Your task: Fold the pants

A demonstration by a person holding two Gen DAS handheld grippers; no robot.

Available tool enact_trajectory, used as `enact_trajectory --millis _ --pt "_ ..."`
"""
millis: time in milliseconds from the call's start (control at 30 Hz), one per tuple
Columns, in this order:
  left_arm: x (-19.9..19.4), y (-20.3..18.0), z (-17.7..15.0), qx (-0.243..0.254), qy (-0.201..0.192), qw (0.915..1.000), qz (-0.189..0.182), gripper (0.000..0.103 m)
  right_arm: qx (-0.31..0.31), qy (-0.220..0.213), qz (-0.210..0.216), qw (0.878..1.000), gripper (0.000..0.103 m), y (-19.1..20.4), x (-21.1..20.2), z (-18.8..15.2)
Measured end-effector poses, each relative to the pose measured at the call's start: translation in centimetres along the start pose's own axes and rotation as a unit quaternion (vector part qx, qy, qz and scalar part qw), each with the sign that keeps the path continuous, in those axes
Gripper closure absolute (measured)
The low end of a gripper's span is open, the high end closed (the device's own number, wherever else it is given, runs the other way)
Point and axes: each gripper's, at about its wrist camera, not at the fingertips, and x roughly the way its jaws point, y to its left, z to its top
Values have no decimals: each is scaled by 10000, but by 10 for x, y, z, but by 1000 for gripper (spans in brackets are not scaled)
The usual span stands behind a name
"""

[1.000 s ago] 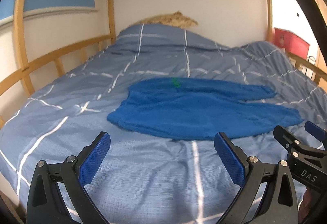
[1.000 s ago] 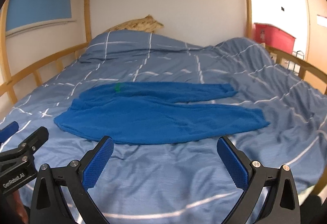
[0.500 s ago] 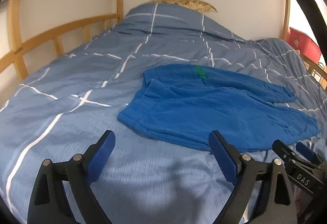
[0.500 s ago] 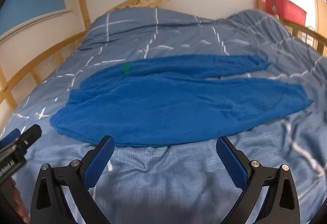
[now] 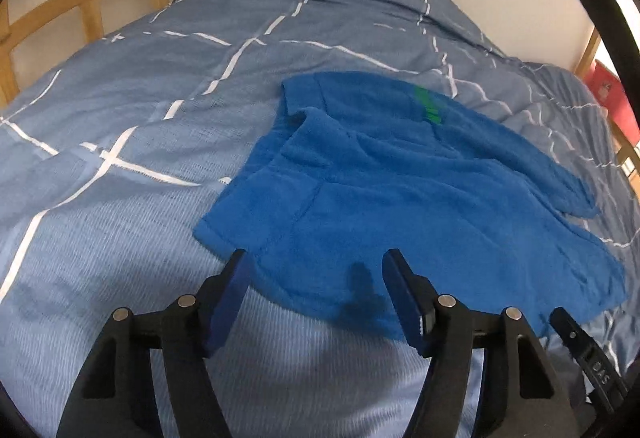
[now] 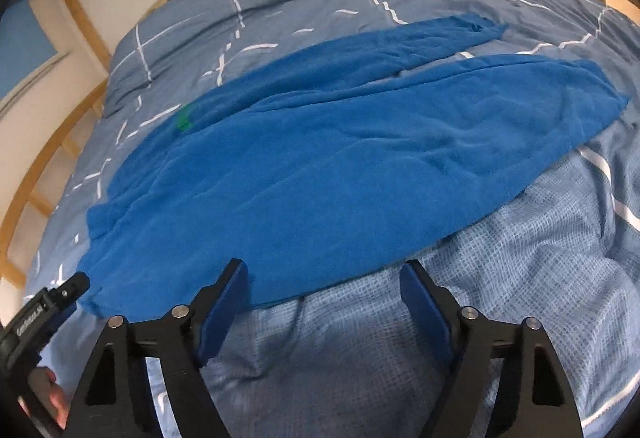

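Both grippers are dropping toward the near edge of the pants (image 5: 400, 198), which are lying flat on the duvet (image 5: 120, 218), waist to the left, legs running off to the right. The far leg is peeking out beyond the near one, so the legs are only roughly stacked.

The left gripper (image 5: 316, 278) is coming in over the near waist corner. Its jaws have just been closing, yet they are standing apart, with the hem between them and nothing pinched. The right gripper (image 6: 324, 290) is hovering at the near edge further along the leg; its jaws have just been narrowing too, they are gaping, and the fabric edge is lying just ahead of the pads.

Here is the worry. The duvet is soft and rumpled under that edge, so a pinch could be gathering bedding along with the pants, and a lift would then be dragging the whole cover up. The other way round, a shallow bite could be catching only the top layer, and the fold would be peeling the legs apart.

From the right wrist view, whether the left fingertip is already touching cloth is hard to tell. If the two grips are landing at uneven depths, the fold line is probably going to skew.
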Motion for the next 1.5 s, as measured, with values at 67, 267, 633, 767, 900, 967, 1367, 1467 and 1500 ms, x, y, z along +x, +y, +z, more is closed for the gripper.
enact_trajectory --millis 67,267,633,767,900,967,1367,1467,1500 --pt "6 -1 1 19 67 10000 47 37 -46 -24 6 10000 27 3 1 2" --pt "12 -4 0 83 200 9997 96 93 63 -17 -25 10000 45 -2 6 8" --pt "-35 -12 -11 136 -315 9994 36 101 -322 -231 187 9990 83 -8 -16 17" --pt "-43 -12 -17 204 -357 9991 -123 101 -394 -244 274 9986 85 -9 -29 13" --pt "-32 -4 -19 -4 -130 9998 -157 75 -483 -233 201 9984 85 -10 -27 8" --pt "-28 0 -18 -80 -43 9993 -363 55 -461 -165 101 9987 85 -8 -22 7" --pt "6 12 -5 -623 188 9974 -307 60 -664 -191 -238 9973 85 8 -11 9" --pt "3 7 0 -509 133 9978 -408 96 -667 -191 -218 9973 85 9 -8 10" --pt "0 6 1 -499 58 9979 -407 96 -656 -177 -214 9975 85 9 -8 10"
